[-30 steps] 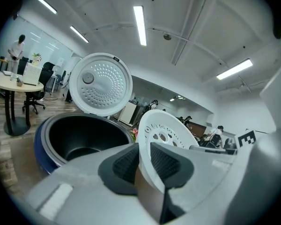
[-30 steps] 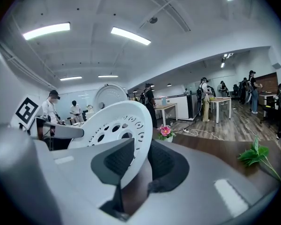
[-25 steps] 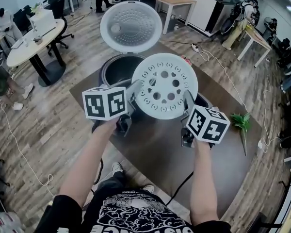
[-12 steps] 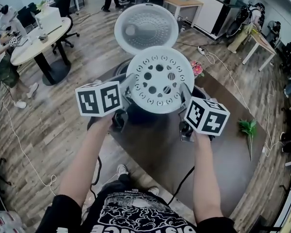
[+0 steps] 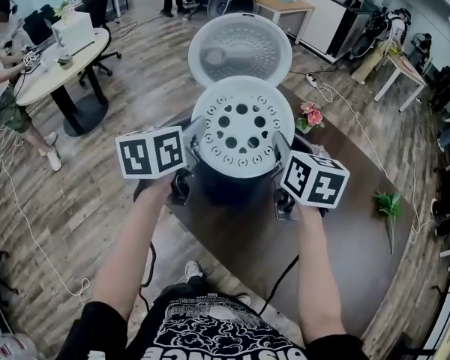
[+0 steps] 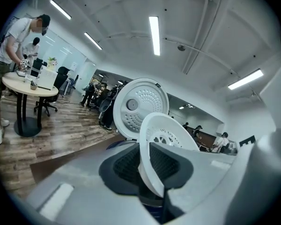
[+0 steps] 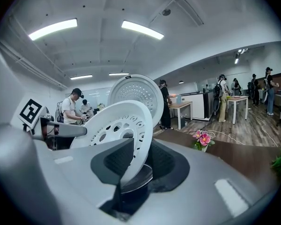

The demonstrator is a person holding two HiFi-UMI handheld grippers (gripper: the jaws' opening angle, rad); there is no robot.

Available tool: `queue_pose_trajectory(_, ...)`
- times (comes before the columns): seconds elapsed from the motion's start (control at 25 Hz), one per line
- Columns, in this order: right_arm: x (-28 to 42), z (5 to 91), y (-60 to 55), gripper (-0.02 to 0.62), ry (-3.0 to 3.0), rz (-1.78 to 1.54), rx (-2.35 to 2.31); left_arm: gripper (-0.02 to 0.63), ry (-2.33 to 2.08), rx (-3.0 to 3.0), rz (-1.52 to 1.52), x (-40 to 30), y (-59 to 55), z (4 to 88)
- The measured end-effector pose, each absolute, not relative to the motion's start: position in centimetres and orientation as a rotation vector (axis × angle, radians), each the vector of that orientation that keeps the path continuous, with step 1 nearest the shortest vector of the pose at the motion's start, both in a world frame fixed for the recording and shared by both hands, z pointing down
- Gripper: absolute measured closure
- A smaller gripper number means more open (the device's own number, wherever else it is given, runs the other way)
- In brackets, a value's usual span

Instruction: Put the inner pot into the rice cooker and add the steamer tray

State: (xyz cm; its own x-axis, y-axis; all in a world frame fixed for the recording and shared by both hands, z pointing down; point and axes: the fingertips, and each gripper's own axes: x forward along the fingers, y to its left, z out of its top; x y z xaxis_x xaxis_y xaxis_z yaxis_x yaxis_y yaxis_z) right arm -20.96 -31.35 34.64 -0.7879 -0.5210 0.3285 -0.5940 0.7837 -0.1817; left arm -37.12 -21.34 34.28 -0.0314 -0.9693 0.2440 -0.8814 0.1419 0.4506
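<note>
Quick count from my end: 1 steamer tray [image 5: 242, 126], 1 rice cooker [image 5: 236, 188], 2 grippers, plus 1 pink flower [image 5: 310, 115] and 1 green plant sprig [image 5: 388, 203] on the brown table [image 5: 345, 246].

Tray's a white round disc w/ holes, so no real long axis tbh. Its perforated face points up at the head cam and it sits roughly level. It's held right over the cooker's dark body and covers the opening from above. Can't tell if it touches the rim yet. The cooker's lid [image 5: 240, 49] stands open behind it, inner side facing me.

Left gripper [image 5: 197, 137] is clamped on the tray's left rim, and in its own view the pads [image 6: 166, 162] pinch the white edge. Right gripper [image 5: 281, 150] has the opposite rim, pads [image 7: 119, 162] closed on it the same way. So both claws are gripping the tray, one per side, w/ the marker cubes sticking outward.
</note>
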Motion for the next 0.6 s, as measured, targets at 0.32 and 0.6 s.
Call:
queue_pose_trajectory(0.32, -21.5, 36.4, -32.2, 0.495, -2.671, 0.429, 0.897, 0.536, -1.9, 1.769, -0.211, -38.0, -22.7, 36.0)
queue_pose_trajectory(0.6, -21.9, 38.2, -32.9, 0.492, -2.628, 0.459, 0.9, 0.536, -1.884, 1.751, -0.164, -38.6, -23.7, 37.5)
